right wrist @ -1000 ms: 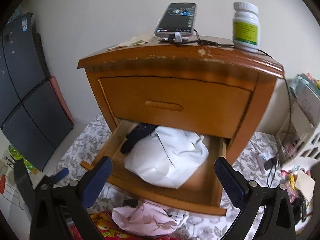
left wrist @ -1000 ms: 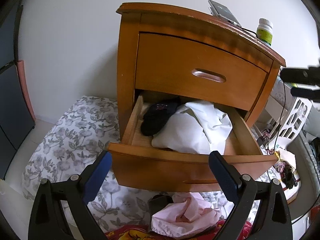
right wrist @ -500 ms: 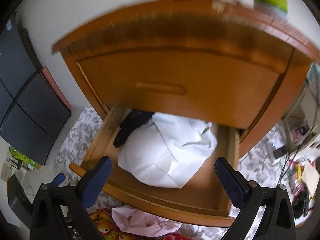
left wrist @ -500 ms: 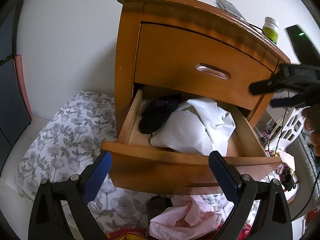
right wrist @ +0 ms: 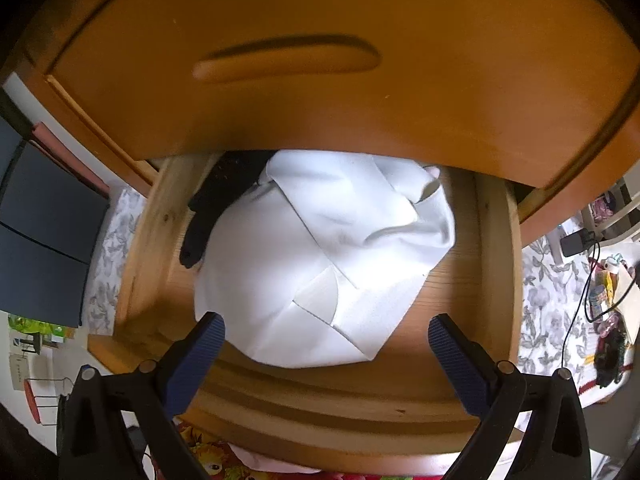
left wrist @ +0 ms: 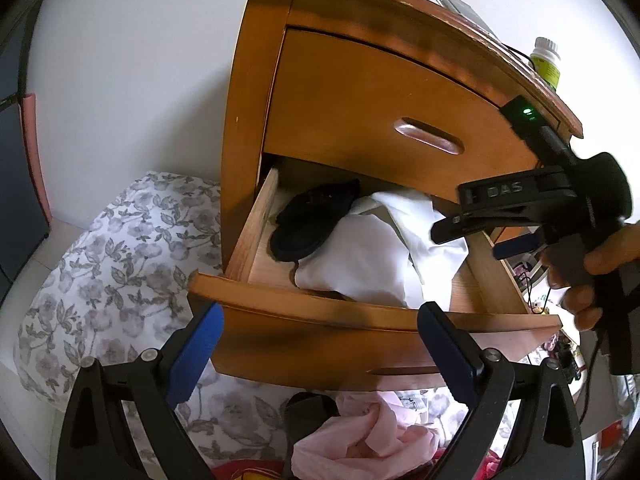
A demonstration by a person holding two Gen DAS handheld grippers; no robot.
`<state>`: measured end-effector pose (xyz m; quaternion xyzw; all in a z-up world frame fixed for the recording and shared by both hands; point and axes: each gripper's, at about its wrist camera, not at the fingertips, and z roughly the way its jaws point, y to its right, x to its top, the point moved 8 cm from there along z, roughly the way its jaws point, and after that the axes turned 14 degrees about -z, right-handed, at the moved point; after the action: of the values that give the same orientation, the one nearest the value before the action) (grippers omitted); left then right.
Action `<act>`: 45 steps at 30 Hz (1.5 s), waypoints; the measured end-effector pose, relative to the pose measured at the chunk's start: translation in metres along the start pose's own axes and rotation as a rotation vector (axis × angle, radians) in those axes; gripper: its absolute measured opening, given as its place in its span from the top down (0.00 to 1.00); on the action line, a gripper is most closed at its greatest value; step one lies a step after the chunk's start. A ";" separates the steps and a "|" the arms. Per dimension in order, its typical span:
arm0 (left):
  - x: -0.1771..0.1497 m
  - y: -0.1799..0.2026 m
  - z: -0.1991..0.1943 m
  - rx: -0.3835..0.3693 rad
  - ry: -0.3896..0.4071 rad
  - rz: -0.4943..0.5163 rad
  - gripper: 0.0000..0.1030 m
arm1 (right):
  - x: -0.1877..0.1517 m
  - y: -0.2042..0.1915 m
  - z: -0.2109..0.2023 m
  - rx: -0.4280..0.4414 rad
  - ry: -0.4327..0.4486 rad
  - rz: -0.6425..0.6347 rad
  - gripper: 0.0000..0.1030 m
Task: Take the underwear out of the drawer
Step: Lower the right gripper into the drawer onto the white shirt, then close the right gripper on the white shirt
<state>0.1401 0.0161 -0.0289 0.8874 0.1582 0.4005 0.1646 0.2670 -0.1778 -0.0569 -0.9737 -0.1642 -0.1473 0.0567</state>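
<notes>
Lowered right tongs (right wrist: 324, 334) now gape just above white underwear (right wrist: 320, 256).

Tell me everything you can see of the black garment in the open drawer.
The black garment is small, soft and crumpled, of dark knit-looking fabric, with faint marks near its upper end. It lies in the back left corner of the drawer, along the left wall, partly under the upper drawer front. The white cloth overlaps its right edge. No tongs touch it.
</notes>
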 end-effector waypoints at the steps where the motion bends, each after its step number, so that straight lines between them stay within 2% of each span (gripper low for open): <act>1: 0.000 -0.001 0.001 -0.001 -0.002 -0.001 0.05 | 0.000 -0.002 0.004 0.007 -0.010 0.000 0.00; 8: 0.003 -0.010 0.003 -0.005 -0.006 -0.028 0.05 | 0.002 -0.032 0.031 0.042 -0.089 -0.040 0.00; 16: 0.003 -0.018 0.007 0.000 -0.024 -0.037 0.05 | 0.006 -0.061 0.056 0.038 -0.178 -0.095 0.01; 22: 0.000 -0.023 0.015 0.018 -0.049 -0.032 0.05 | 0.009 -0.065 0.074 0.014 -0.238 -0.096 0.01; 30: 0.000 -0.030 0.019 0.027 -0.060 -0.045 0.05 | 0.006 -0.072 0.095 -0.003 -0.301 -0.104 0.07; 34: -0.001 -0.031 0.019 0.024 -0.065 -0.045 0.05 | 0.004 -0.080 0.101 0.025 -0.296 -0.117 0.24; 41: -0.001 -0.031 0.019 0.023 -0.068 -0.048 0.05 | 0.013 -0.079 0.092 0.042 -0.229 -0.122 0.53; 45: -0.002 -0.032 0.019 0.023 -0.071 -0.051 0.05 | 0.019 -0.068 0.081 0.029 -0.192 -0.116 0.61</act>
<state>0.1490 0.0404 -0.0556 0.8985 0.1794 0.3627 0.1701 0.2834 -0.0954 -0.1242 -0.9712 -0.2272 -0.0541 0.0463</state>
